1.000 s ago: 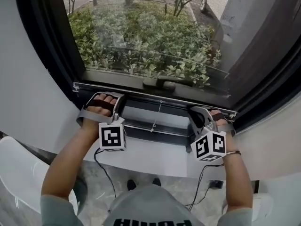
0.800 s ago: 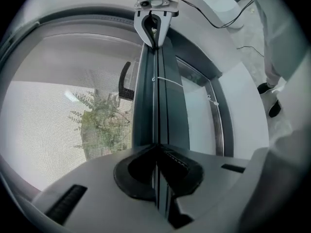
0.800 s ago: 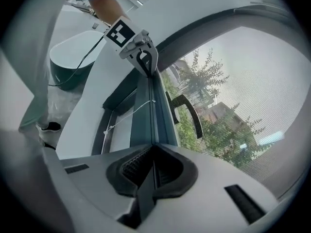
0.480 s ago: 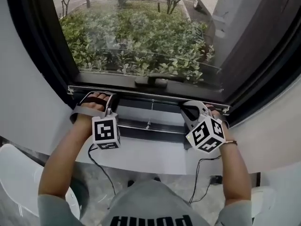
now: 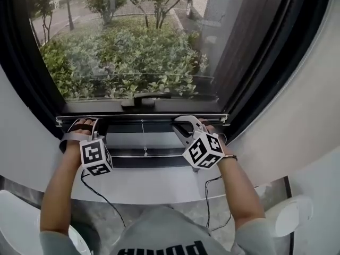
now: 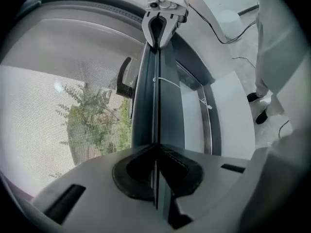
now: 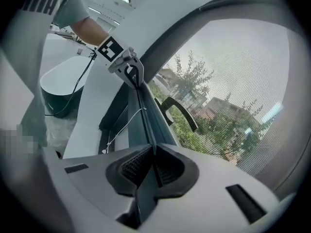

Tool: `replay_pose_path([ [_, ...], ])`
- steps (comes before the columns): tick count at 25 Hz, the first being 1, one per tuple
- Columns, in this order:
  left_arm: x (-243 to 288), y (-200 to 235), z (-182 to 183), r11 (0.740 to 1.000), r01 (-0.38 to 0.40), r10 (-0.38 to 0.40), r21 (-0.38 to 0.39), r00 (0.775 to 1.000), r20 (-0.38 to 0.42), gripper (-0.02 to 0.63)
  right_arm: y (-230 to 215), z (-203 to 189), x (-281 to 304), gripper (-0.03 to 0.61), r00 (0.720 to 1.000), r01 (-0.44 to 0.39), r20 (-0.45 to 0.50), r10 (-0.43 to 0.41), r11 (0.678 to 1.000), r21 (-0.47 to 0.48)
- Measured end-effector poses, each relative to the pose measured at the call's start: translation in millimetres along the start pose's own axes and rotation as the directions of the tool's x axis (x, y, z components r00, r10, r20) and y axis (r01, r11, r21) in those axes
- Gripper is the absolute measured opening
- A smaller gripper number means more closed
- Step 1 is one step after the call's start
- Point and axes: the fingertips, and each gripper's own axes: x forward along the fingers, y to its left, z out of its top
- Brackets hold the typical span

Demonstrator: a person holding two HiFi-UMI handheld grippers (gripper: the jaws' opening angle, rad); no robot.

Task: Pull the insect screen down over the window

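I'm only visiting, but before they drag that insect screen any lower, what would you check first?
1. Left claw clamped on the screen's bottom bar: ok.
2. Right claw clamped on the same bar: ok.
3. Bar level from one claw to the other: ok, as far as the head view shows.
4. Pull cord hanging free at mid-bar, clear of both claws: ok.
5. Bar seated on the lower rail: not ok, a gap shows between them.
6. Mesh free of snags or tears: cannot tell.
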Motion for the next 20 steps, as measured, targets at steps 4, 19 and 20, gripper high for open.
replay_pose_path([
  [4,-0.5,1.3,-2.6,0.999,-0.027,0.029,0.039,0.999,-0.038,0.012,1.6,3.5,1.2,0.026,1.000,-0.020,-0.008,0.020,0.999,-0.028],
  [19,-3.3,3.5,1.6,0.970,-0.233,0.233,0.069,0.972,0.008,0.020,11.0,-3.4,-0.6,0.083,0.997,-0.004,-0.074,-0.010,0.981,-0.195],
  [20,-3.9,4.0,1.4,0.966,-0.249,0.248,0.068,0.969,0.015,0.022,10.4,-2.5,-1.4,0.089,0.997,0.002,-0.072,-0.017,0.980,-0.199],
])
